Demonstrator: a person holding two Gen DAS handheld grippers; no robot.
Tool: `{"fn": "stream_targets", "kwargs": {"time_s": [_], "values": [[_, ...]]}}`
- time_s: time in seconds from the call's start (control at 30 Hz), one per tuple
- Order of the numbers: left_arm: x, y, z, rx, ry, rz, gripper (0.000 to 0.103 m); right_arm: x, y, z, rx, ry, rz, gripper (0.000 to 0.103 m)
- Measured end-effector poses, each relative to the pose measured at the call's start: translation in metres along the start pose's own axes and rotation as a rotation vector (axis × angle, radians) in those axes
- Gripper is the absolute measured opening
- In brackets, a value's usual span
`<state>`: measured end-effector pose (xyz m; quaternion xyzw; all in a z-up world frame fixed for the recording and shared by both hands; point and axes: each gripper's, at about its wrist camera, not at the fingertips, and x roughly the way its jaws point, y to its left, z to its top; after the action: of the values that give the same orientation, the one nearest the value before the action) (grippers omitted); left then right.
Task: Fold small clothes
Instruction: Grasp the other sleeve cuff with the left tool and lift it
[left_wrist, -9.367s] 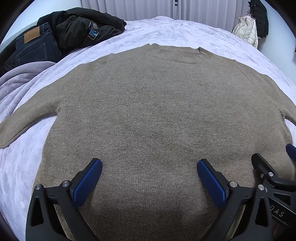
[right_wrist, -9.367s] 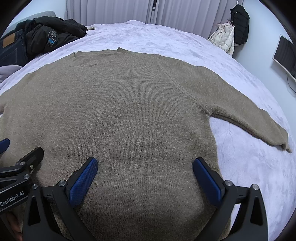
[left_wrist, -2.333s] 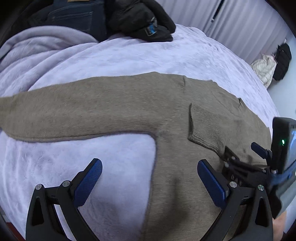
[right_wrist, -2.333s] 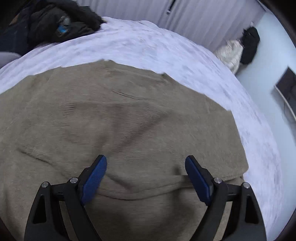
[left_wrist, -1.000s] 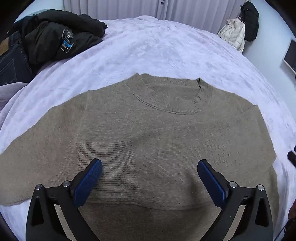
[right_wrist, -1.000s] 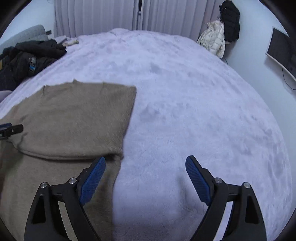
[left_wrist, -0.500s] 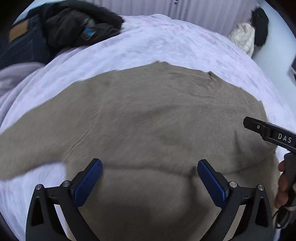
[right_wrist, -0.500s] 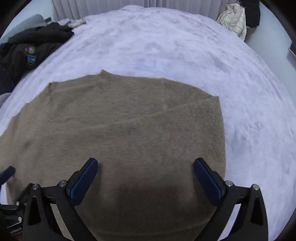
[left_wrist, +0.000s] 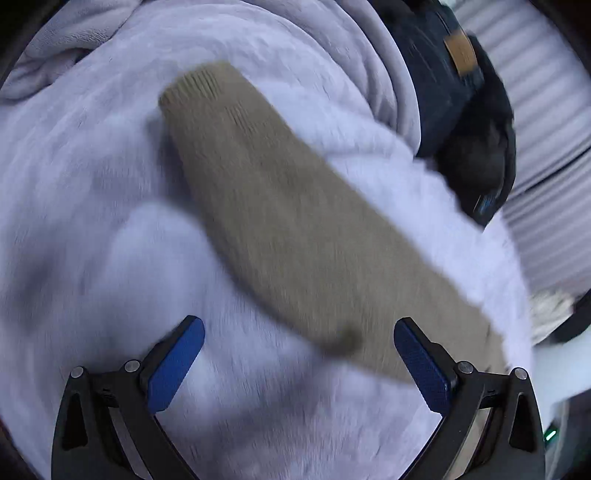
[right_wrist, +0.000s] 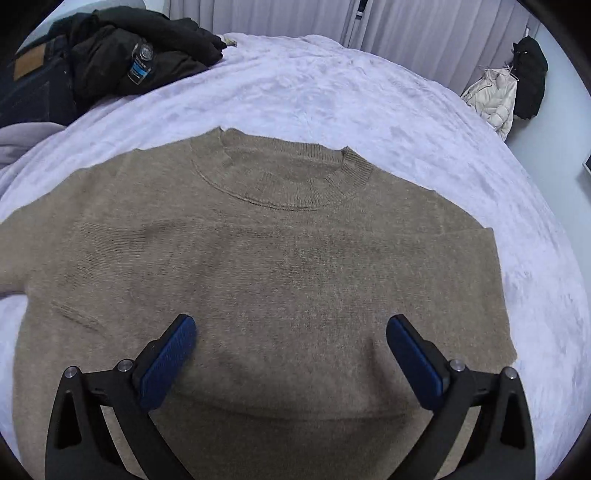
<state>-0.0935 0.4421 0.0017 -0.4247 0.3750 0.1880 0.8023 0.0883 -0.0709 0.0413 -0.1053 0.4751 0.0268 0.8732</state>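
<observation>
Left hand-held gripper (left_wrist: 297, 360), jaws released, above the unfolded left sleeve (left_wrist: 280, 206); sweater (right_wrist: 280, 266) flat on bed (right_wrist: 332, 92), right sleeve apparently folded in; right hand-held gripper (right_wrist: 291, 354) released, empty over the body; further folds remaining.

The left gripper (left_wrist: 299, 363) enters from the bottom of its frame with both blue-padded fingers (left_wrist: 175, 363) spread wide, nothing between them. The black finger arms fan out toward the lower left and lower right corners, and the view around them is smeared with motion blur. The right gripper (right_wrist: 290, 360) sits the same way at the bottom of its frame: jaws wide apart, blue pads (right_wrist: 415, 362) angled outward, gripping nothing, and that view is sharp.
</observation>
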Motion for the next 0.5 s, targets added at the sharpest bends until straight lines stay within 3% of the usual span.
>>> {"fn": "stream_targets", "kwargs": {"time_s": [0.07, 0.17, 0.2, 0.23, 0.27, 0.4, 0.5], "values": [[0.006, 0.003, 0.022, -0.001, -0.049, -0.001, 0.103, -0.007, 0.005, -0.007, -0.029, 0.0, -0.006, 0.103], [0.021, 0.012, 0.041, -0.049, -0.053, -0.014, 0.098, -0.012, 0.014, -0.012, -0.063, 0.004, -0.021, 0.103], [0.016, 0.009, 0.041, -0.043, -0.077, -0.021, 0.057, -0.016, 0.017, -0.015, -0.07, 0.0, -0.025, 0.103], [0.012, 0.004, 0.041, -0.007, -0.079, -0.055, 0.03, -0.021, 0.018, -0.017, -0.078, -0.007, -0.032, 0.103], [0.01, -0.001, 0.041, 0.02, -0.056, -0.086, 0.009, -0.025, 0.019, -0.015, -0.083, -0.014, -0.038, 0.103], [-0.006, -0.021, 0.033, 0.106, -0.105, -0.044, 0.009, -0.031, 0.026, 0.007, -0.079, -0.041, -0.051, 0.103], [-0.023, -0.029, 0.037, 0.122, -0.136, -0.059, 0.009, -0.023, 0.05, 0.038, -0.065, -0.051, -0.033, 0.103]]}}
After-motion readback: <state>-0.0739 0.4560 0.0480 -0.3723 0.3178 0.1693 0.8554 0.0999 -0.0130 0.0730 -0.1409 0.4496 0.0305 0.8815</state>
